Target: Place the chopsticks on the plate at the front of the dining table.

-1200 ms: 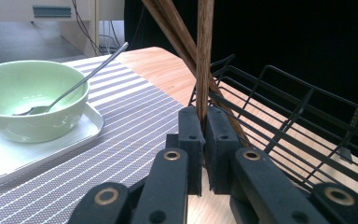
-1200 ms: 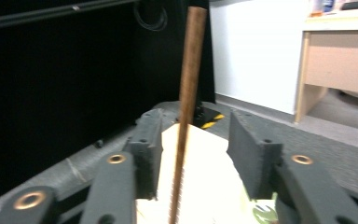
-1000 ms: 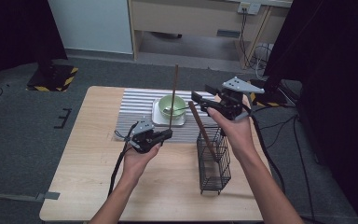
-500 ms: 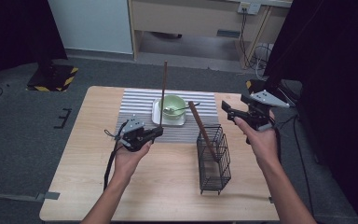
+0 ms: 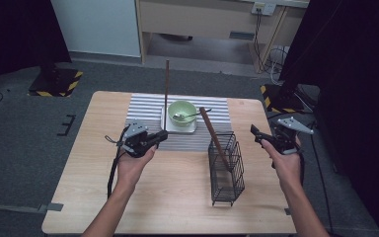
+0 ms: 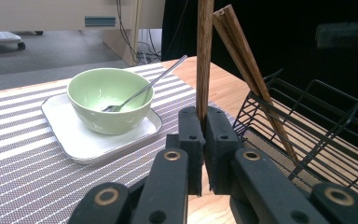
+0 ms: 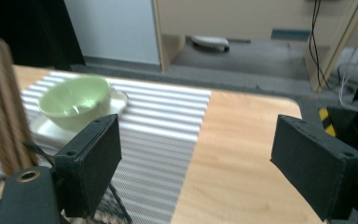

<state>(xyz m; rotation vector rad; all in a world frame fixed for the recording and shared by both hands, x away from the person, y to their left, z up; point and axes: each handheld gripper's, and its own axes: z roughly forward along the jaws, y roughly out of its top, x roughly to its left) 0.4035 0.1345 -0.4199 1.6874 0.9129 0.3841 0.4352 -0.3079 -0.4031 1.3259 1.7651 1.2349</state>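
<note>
One brown chopstick (image 5: pixel 167 94) stands upright, clamped between the jaws of the left gripper (image 5: pixel 159 138), just in front of the green bowl (image 5: pixel 182 113) with its spoon (image 6: pixel 145 89) on the white tray (image 6: pixel 79 140). To that gripper's right, another chopstick (image 5: pixel 214 139) leans in the black wire basket (image 5: pixel 226 170). Beyond the basket, the right gripper (image 5: pixel 256 135) hovers with jaws wide apart, holding nothing
</note>
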